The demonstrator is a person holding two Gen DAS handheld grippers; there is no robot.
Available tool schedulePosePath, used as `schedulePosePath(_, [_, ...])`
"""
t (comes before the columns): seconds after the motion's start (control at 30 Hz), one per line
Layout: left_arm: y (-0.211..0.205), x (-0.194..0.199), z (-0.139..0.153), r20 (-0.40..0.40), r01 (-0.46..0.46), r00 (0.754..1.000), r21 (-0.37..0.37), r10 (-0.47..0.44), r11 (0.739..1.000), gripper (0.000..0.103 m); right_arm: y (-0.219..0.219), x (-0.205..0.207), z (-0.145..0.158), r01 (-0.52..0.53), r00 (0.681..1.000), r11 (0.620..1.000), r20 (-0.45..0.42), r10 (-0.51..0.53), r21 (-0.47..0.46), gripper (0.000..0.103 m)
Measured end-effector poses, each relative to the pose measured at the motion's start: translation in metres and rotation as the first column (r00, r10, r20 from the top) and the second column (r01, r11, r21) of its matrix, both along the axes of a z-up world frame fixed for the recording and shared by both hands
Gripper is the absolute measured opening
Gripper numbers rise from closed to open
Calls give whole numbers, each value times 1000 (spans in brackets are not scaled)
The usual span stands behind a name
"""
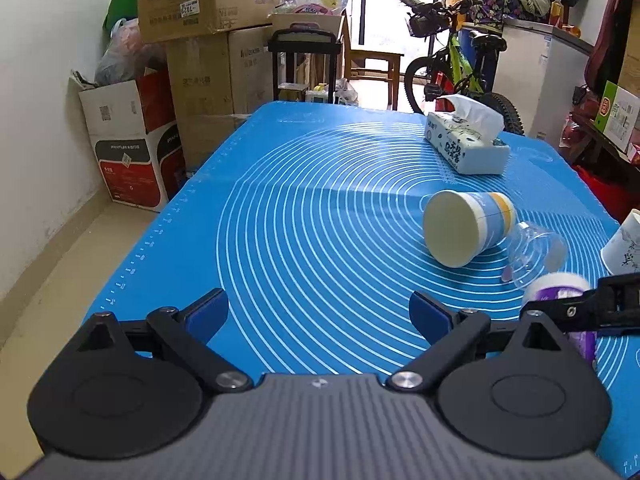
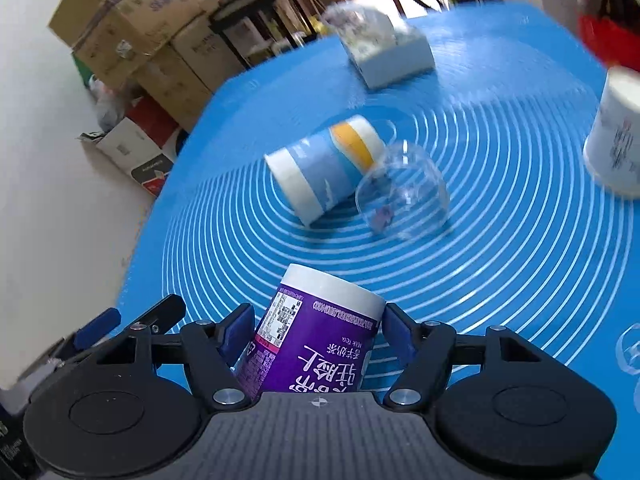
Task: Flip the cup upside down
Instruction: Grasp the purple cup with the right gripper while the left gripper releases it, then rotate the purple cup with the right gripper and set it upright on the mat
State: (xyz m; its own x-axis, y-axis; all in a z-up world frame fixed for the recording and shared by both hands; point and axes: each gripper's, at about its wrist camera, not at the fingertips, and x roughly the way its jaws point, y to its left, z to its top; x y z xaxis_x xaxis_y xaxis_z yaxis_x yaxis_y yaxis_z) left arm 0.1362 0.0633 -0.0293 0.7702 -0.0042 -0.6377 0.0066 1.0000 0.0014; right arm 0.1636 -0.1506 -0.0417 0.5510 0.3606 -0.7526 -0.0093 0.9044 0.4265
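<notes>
Clamping the purple milk-tea cup [image 2: 320, 336] between its blue pads, the right hand-held gripper [image 2: 318, 322] holds it near the front edge of the table [image 2: 500, 184], above the blue ringed mat. The cup's white closed end points away from the camera and its print reads upside down, so it appears inverted or close to it, though the right wrist view is blurred and its lower part is hidden behind the gripper body. The left hand-held gripper [image 1: 318, 312] hangs over the mat's front-left part with its fingers spread wide and nothing between them. Toward the middle of the table a blue-and-yellow paper cup [image 1: 468, 228] lies on its side, touching a clear plastic dome lid [image 2: 402, 192]. A tissue box [image 1: 466, 140] sits near the far edge, and a white paper cup [image 2: 614, 136] stands at the right edge.
</notes>
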Motion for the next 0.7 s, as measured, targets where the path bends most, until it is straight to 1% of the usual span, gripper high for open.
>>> schedulePosePath(0.13, [-3,-2,4,13,5,1000,5,-5,1000,96,1,-17,21,11,992,996,126,1,-91,70])
schedulePosePath(0.23, [-6,-5,8,25,10,1000,2,-10,1000,96,1,-30,36,52,965,984,262,-5,-170,69])
schedulePosePath(0.3, [-8,-8,10,34,15,999,1,-15,1000,96,2,-41,41,92,927,968,375,2,-234,67])
schedulePosePath(0.4, [-12,-13,9,39,23,999,5,-23,1000,96,7,-59,39,142,864,931,500,48,-335,66])
schedulePosePath(0.43, [-13,-14,9,40,26,999,5,-26,1000,96,9,-64,35,152,848,922,526,64,-357,66])
schedulePosePath(0.5, [-15,-18,8,37,32,999,5,-33,999,96,11,-72,28,159,830,909,550,88,-386,66])
schedulePosePath(0.63, [-20,-23,5,31,46,998,8,-47,999,96,14,-78,16,146,830,891,543,127,-431,65])
schedulePosePath(0.7, [-22,-25,4,29,52,998,11,-53,999,96,18,-80,14,140,818,878,553,157,-457,65])
